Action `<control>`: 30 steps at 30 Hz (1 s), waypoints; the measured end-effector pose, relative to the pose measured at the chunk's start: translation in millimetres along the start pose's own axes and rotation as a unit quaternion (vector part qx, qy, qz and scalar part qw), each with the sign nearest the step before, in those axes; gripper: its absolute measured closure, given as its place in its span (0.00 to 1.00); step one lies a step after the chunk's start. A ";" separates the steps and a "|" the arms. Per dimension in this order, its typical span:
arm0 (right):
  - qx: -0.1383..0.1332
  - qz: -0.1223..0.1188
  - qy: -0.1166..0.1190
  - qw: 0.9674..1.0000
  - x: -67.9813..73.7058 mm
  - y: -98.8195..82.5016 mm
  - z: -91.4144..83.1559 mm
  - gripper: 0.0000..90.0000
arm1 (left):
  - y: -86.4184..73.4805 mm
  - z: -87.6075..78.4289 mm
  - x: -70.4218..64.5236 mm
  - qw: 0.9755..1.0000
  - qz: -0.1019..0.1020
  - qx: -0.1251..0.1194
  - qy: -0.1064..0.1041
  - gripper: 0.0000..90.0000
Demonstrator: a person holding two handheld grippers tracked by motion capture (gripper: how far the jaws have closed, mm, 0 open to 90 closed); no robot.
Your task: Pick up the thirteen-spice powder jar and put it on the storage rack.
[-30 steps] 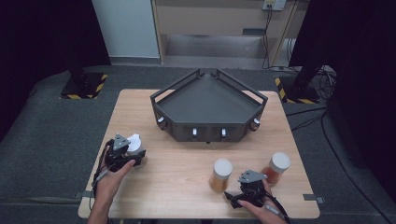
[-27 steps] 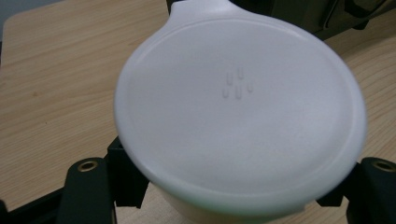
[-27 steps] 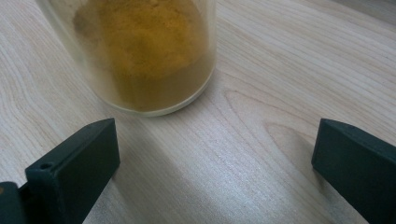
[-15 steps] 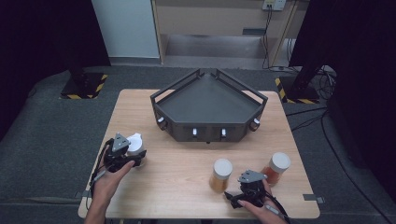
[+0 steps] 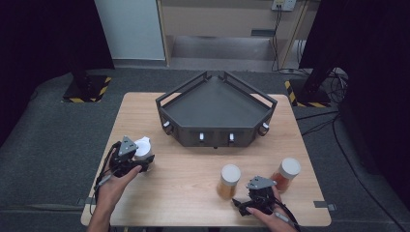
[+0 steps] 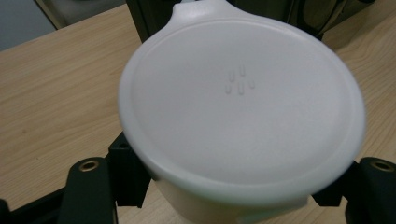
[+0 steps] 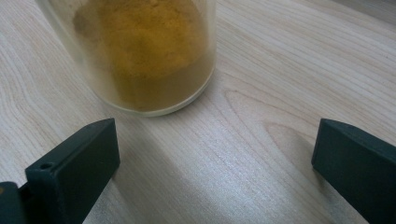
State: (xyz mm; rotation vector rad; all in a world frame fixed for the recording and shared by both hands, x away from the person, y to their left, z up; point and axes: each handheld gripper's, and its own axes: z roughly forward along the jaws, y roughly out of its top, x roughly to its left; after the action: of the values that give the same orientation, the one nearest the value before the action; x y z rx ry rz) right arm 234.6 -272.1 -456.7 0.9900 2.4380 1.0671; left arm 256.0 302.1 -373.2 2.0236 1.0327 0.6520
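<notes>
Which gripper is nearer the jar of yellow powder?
Right. The right gripper sits just in front of the yellow powder jar, jaws open, not touching it. The left gripper is across the table, shut on the white jar.

Two black grippers are being seen: left gripper (image 5: 143, 162), right gripper (image 5: 240, 205). Each is being topped by a grey three-cornered plate. A black cable is being trailed from each body along the forearm. Forearms are being shown bare, no sleeves. In the left gripper view, brass-coloured screw inserts are being shown in matte black jaws. In the right gripper view, blocky square-ended black jaws are being shown, one with a small hole.
</notes>
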 end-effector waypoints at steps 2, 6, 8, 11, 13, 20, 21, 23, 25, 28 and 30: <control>0.000 0.000 0.000 1.000 0.0 0.0 0.0 0.01 | 1.6 -0.4 0.0 1.000 0.002 -0.002 -0.003 0.32; 0.000 0.000 0.000 1.000 0.0 0.0 0.0 0.01 | 4.6 -0.7 0.9 1.000 0.004 -0.006 -0.011 0.32; 0.000 0.000 0.000 1.000 0.0 0.0 0.0 0.01 | 6.1 -0.8 1.2 1.000 0.004 -0.008 -0.014 0.32; 0.000 0.000 0.000 1.000 0.0 0.0 0.0 0.01 | 8.6 -0.3 0.9 1.000 0.005 -0.010 -0.016 0.32; 0.000 0.000 0.000 1.000 0.1 0.0 0.0 0.01 | 10.3 -0.2 1.8 1.000 0.005 -0.010 -0.019 0.32; 0.000 0.000 0.000 1.000 0.0 0.0 0.0 0.01 | 17.0 -0.4 2.3 0.999 0.011 -0.014 -0.026 0.32; 0.000 0.000 0.000 1.000 0.0 0.0 0.0 0.01 | 18.2 -0.5 2.4 0.999 0.013 -0.014 -0.028 0.32; 0.000 0.000 0.000 1.000 0.0 0.1 0.0 0.01 | 20.6 -0.4 2.7 0.999 0.013 -0.014 -0.031 0.32; 0.000 0.000 0.000 1.000 0.0 0.1 0.0 0.01 | 22.8 -0.1 2.9 0.999 0.015 -0.014 -0.033 0.32; 0.000 0.000 0.000 1.000 0.1 0.1 0.0 0.01 | 26.6 0.2 2.0 0.999 0.019 -0.014 -0.036 0.32; 0.000 0.000 0.000 1.000 0.0 0.1 0.0 0.01 | 29.2 0.1 1.5 0.999 0.021 -0.016 -0.039 0.32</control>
State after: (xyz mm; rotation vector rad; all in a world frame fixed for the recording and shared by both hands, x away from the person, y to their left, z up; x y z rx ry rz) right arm 234.6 -272.1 -456.7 0.9906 2.4382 1.0667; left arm 269.9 292.1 -349.5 2.0310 0.9317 0.6032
